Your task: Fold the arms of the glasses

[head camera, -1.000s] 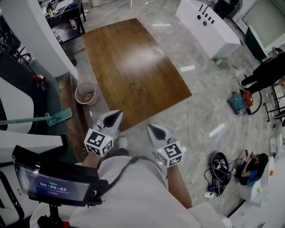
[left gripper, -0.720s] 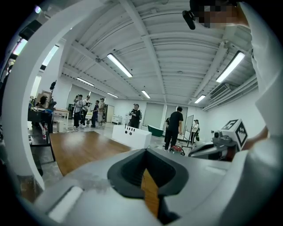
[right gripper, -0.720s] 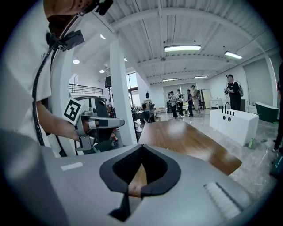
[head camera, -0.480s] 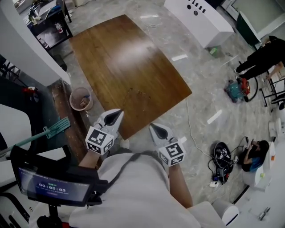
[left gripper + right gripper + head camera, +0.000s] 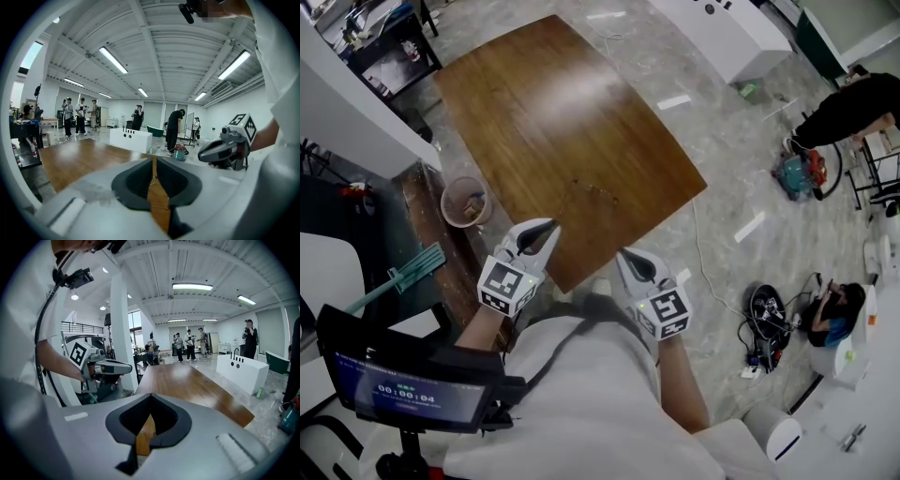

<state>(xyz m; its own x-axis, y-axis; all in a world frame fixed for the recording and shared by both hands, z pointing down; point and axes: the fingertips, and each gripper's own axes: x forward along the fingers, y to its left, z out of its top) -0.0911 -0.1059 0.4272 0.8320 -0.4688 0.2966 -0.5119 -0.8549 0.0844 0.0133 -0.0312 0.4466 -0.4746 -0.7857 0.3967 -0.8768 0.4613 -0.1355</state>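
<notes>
On the brown wooden table (image 5: 553, 103) lies a thin, faint object (image 5: 592, 190) near the close corner; it is too small to tell whether it is the glasses. My left gripper (image 5: 546, 225) hovers at the table's near edge, left of that corner. Its jaws (image 5: 153, 160) have just been opening and show a narrow slit with nothing between them. My right gripper (image 5: 622, 253) hangs just off the near corner, its tips (image 5: 150, 395) shut and empty. Each gripper shows in the other's view: the right gripper (image 5: 220, 150) and the left gripper (image 5: 110, 366).
A round bin (image 5: 466, 200) stands on the floor left of the table, a green broom (image 5: 403, 277) beside it. A white cabinet (image 5: 722, 33) stands beyond the table. People (image 5: 848, 103) and tangled cables (image 5: 764, 328) occupy the floor at right. A tablet screen (image 5: 398, 389) sits low left.
Both grippers have moved forward and a little down, toward the table's near corner. The table sits closer to them in the head view.
</notes>
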